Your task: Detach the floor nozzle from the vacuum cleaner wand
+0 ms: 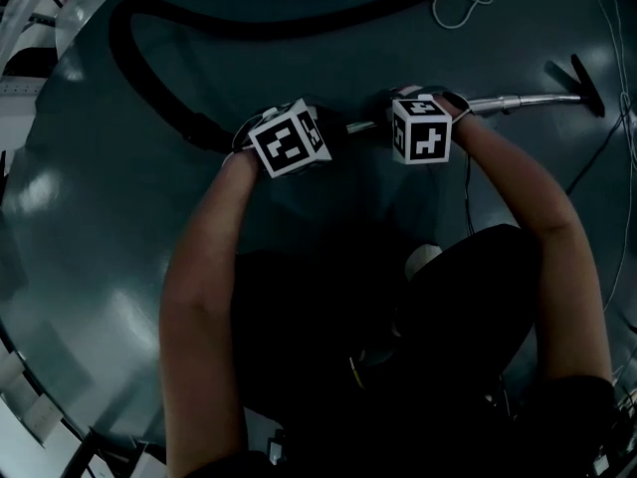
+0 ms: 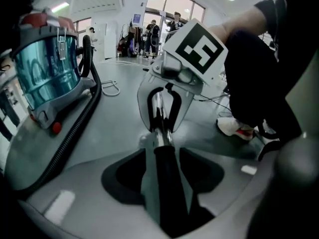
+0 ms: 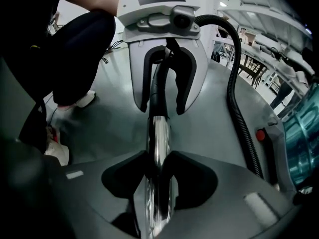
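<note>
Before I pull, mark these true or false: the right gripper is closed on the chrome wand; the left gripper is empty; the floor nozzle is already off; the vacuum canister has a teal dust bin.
The right gripper is closed on the chrome wand: true.
The left gripper is empty: false; it is closed on the black hose end.
The floor nozzle is already off: false; it sits on the wand's far end.
The vacuum canister has a teal dust bin: true.
</note>
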Available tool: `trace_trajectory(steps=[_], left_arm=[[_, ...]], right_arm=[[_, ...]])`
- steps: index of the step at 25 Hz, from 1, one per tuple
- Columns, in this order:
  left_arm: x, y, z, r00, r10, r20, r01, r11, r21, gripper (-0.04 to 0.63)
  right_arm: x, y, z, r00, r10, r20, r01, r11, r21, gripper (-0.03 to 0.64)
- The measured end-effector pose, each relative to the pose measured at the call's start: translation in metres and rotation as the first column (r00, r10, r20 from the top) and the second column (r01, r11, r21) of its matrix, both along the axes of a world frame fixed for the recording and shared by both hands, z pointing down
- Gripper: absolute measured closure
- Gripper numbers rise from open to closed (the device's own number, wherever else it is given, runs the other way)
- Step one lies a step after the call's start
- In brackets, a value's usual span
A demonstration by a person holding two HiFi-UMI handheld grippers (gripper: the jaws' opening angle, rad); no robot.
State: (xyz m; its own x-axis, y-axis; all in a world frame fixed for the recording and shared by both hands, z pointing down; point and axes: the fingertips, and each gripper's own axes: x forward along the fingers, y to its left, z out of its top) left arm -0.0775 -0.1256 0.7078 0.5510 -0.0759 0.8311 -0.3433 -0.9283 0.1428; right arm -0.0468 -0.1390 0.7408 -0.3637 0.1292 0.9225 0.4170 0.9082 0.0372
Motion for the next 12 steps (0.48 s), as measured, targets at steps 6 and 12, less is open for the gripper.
trace_trajectory(steps=[6,12], left_arm=[[-0.008,-0.002,-0.022,0.988,0.091,0.123,-0.093,0.996,0.012,0.365],[-0.024,-0.011,-0.025,0.961,0.121,0.247,-0.141,0.988,0.066,0.419]], right_arm=[[-0.004,-0.016,-0.031,1.0,0.026,-0.005,-0.026,0.999,0.023,0.449],[-0.014,-0.024,-0.055,0.999,0.031,0.018,-0.033,0.996,0.078,0.465]])
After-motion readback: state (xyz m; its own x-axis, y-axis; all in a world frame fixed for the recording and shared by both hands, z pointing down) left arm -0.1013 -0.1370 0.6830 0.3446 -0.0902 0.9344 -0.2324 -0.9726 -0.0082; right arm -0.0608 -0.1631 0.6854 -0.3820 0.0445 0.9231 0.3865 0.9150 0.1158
